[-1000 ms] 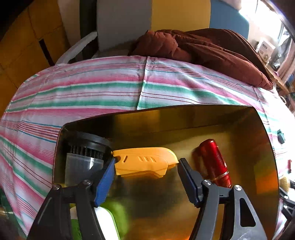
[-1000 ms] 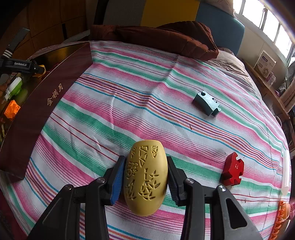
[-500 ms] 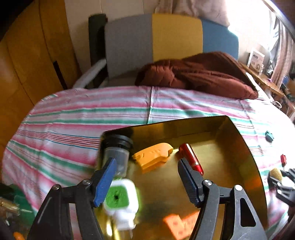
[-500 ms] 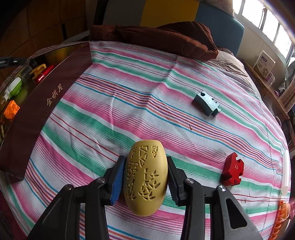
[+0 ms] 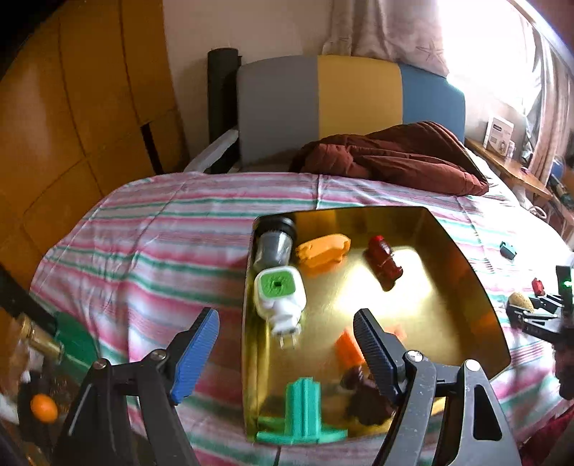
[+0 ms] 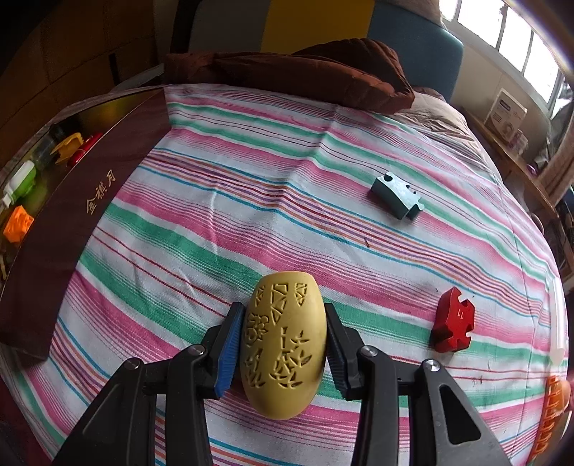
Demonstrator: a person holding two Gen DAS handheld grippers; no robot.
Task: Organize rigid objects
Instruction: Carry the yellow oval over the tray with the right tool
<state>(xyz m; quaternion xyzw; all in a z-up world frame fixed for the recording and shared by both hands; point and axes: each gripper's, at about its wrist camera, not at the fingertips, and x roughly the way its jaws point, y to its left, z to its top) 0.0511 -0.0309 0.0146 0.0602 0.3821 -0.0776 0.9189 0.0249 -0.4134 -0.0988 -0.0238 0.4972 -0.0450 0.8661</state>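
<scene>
Pulling back from the gold box (image 5: 466, 272), the left gripper (image 5: 287, 344) is spreading its empty jaws wider, leaving the yellow-orange piece (image 5: 323, 251) inside at upper centre. Lower centre, the right gripper (image 6: 283, 344) is clamping the yellow carved egg (image 6: 283, 344); blurred box contents are lying half hidden.

A bed (image 6: 287, 200) under a striped sheet of pink, green and white fills the room's middle. At its far edge lies a rumpled brown blanket (image 5: 391, 157), before a headboard (image 5: 351, 107) panelled grey, yellow and blue. Wooden wall panels (image 5: 71, 118) stand at the left, a pale wall behind. Bright daylight floods through windows (image 6: 516, 50) on the right, above a wooden ledge (image 5: 509, 168) bearing a white box (image 5: 498, 132); a pale curtain (image 5: 387, 32) hangs beside.
</scene>
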